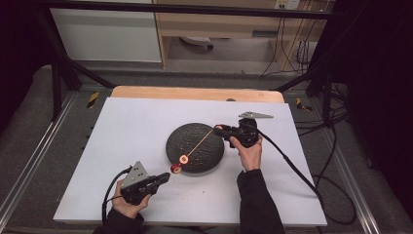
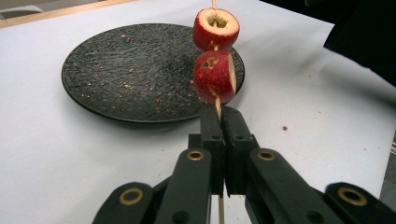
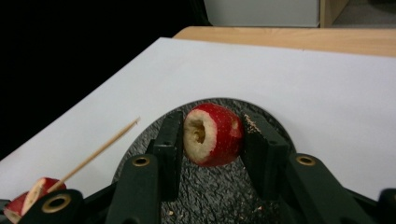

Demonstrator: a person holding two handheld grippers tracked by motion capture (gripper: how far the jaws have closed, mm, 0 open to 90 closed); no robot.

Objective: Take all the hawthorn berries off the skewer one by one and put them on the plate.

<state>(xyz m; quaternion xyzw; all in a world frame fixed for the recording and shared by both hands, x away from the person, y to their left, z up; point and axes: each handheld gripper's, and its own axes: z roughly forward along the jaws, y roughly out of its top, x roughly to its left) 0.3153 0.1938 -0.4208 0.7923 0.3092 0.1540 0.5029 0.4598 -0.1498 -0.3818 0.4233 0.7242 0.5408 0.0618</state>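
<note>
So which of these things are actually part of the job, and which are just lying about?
In use:
- skewer, in the left gripper
- two threaded fruit pieces
- third fruit piece, in the right gripper
- black plate

Lying about:
- grey metal plate
- crumbs

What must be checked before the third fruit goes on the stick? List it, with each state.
1. Left gripper shut on the skewer: ok.
2. Two red fruit pieces threaded on it, near the left gripper's end: ok.
3. Right gripper shut on the cored fruit: ok.
4. Skewer tip lined up with the fruit's core hole: not ok, it lies off to one side, outside the jaws.
5. Plate beneath the held fruit to catch a drop: ok.
</note>
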